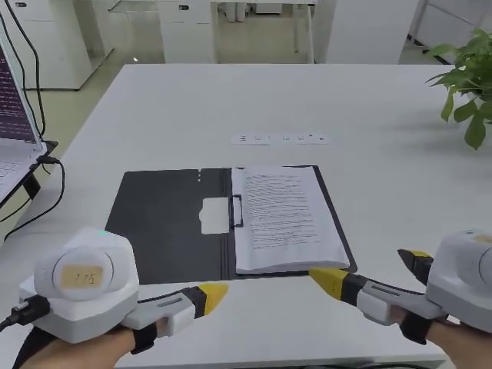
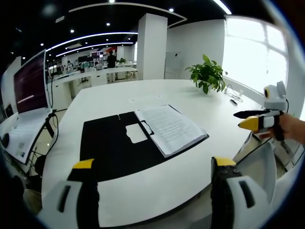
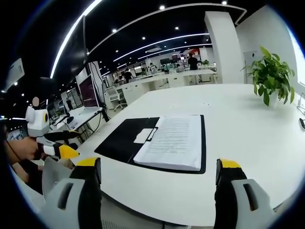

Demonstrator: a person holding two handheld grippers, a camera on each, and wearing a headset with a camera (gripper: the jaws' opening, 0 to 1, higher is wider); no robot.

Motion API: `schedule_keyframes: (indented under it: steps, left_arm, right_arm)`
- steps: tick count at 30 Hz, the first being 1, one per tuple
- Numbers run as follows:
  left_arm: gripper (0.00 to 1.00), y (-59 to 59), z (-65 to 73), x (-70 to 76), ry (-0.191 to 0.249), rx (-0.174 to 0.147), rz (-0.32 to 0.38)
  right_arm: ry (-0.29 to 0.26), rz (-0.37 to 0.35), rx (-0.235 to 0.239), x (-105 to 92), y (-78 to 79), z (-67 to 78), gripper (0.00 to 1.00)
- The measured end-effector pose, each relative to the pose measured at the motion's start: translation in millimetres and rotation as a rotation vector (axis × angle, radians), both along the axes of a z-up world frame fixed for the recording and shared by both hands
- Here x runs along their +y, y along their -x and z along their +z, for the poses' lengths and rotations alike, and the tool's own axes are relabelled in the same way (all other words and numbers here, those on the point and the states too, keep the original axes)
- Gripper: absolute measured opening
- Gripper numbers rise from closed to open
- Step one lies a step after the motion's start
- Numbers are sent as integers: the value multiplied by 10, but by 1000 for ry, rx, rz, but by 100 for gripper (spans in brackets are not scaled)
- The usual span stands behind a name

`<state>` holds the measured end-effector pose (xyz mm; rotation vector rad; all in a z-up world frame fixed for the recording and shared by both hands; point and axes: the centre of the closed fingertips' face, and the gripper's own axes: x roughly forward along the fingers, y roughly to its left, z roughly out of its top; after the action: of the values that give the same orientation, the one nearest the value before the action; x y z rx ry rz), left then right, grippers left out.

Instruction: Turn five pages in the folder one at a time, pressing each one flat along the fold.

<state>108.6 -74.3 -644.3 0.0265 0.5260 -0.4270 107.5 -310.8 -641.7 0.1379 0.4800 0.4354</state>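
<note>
A black folder (image 1: 165,223) lies open on the white table, also in the left gripper view as the folder (image 2: 112,145) and in the right gripper view as the folder (image 3: 121,138). Its right half holds a stack of printed pages (image 1: 280,215) lying flat; a white slip (image 1: 215,214) sits by the clip near the fold. My left gripper (image 1: 207,296) hovers at the table's near edge, left of the pages, and its jaws stand wide open in its own view (image 2: 152,164). My right gripper (image 1: 373,269) is open near the folder's front right corner, with nothing between its jaws (image 3: 158,164).
A laptop (image 1: 11,115) with cables stands at the table's left edge. A potted plant (image 1: 469,84) is at the far right. A socket strip (image 1: 280,139) is set into the table beyond the folder. More desks and a person stand far off in the office.
</note>
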Motion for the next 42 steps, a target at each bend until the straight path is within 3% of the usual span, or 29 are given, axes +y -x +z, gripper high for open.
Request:
schedule_keyframes:
  steps: [19,26,42]
  left_arm:
    - [99,-60,-39,69,5,7,14]
    - [99,-161,-100,-91,3,15,-29]
    - [98,-533,-200,-480,-15,3,-167]
  right_arm:
    - [-1,12,6,28,-72,-35,100]
    - [-4,17,0,78,-67,-8,100]
    - [-24,-32,4,88,-25,-10,100]
